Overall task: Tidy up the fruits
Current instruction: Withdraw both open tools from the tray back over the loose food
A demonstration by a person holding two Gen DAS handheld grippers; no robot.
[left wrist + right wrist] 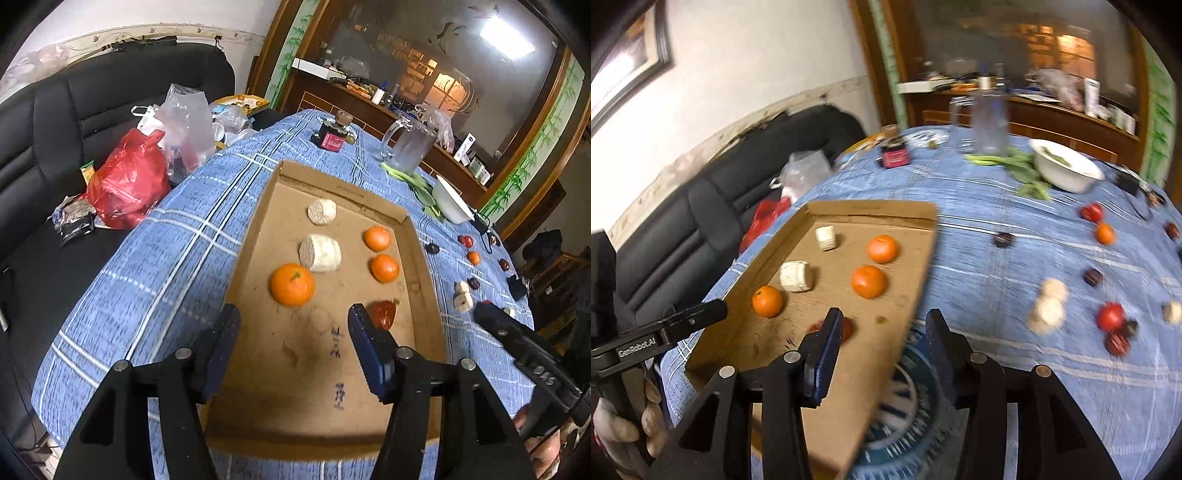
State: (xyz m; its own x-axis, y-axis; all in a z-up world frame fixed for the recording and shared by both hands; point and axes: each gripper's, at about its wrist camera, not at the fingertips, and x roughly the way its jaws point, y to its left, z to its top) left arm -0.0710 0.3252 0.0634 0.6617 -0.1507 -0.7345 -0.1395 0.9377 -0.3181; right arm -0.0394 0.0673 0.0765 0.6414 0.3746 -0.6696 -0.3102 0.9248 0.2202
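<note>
We hold left gripper (291, 325) over the tray (424, 258), jaws apart and empty, right gripper (882, 328) likewise released, oranges (292, 284) inside.

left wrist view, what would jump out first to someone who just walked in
The shallow cardboard tray in the middle of the blue checked tablecloth catches the eye, with three oranges, the biggest nearest the left gripper, two pale cut chunks and a red fruit in it. Next comes the red plastic bag on the black sofa at left. More small fruit lies scattered on the cloth right of the tray.
</note>
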